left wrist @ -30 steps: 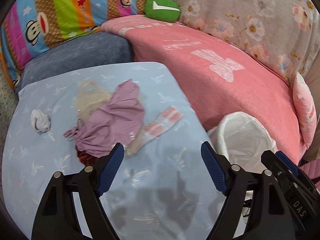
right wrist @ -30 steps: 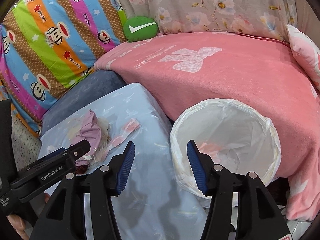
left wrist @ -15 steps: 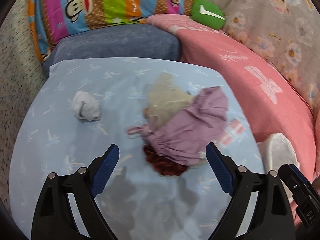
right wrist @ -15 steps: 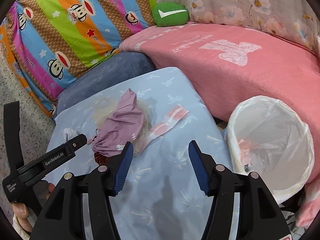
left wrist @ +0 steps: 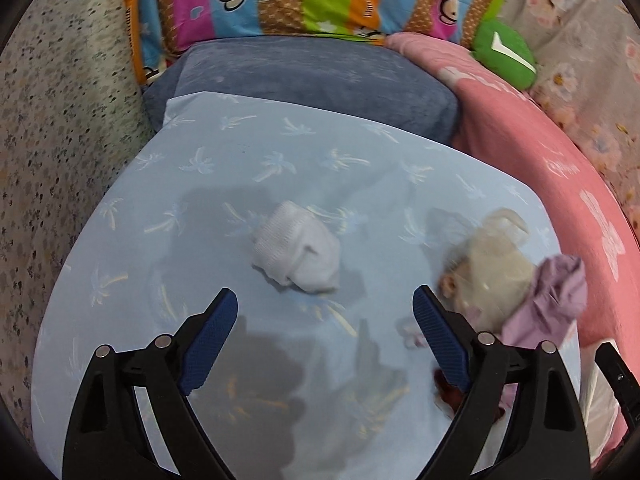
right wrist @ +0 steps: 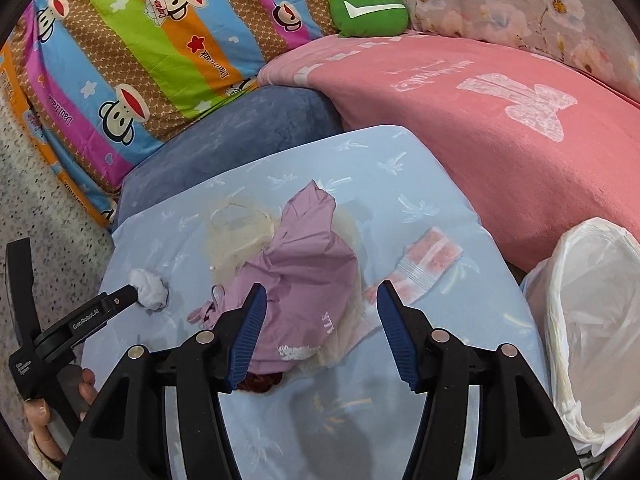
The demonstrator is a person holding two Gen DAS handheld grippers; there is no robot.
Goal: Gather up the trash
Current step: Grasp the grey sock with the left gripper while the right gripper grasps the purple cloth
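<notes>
A crumpled white wad [left wrist: 298, 258] lies on the light blue palm-print cloth [left wrist: 240, 168], just beyond my left gripper [left wrist: 324, 292], which hangs open and wide with nothing between its fingers. To its right sit a beige see-through bag [left wrist: 496, 272] and a purple plastic bag [left wrist: 548, 300]. In the right wrist view my right gripper [right wrist: 322, 294] hovers open over the purple bag [right wrist: 304, 276], not touching it. A pink-and-white wrapper [right wrist: 424, 264] lies to the right, a dark red scrap [right wrist: 260, 382] near the left finger. The white wad [right wrist: 150, 284] sits at the left gripper's tip [right wrist: 128, 292].
A bin with a white liner [right wrist: 592, 320] stands open at the right, beside the blue cloth. A pink blanket [right wrist: 480, 120], a dark blue cushion [right wrist: 240, 128], a striped monkey-print pillow [right wrist: 140, 40] and a green plush [right wrist: 370, 10] ring the back. A hand [right wrist: 44, 412] holds the left gripper.
Both grippers swung left, away from the bin. The left one now faces the white wad instead of the purple bag and stands wider open. The right one now hangs over the purple bag.
</notes>
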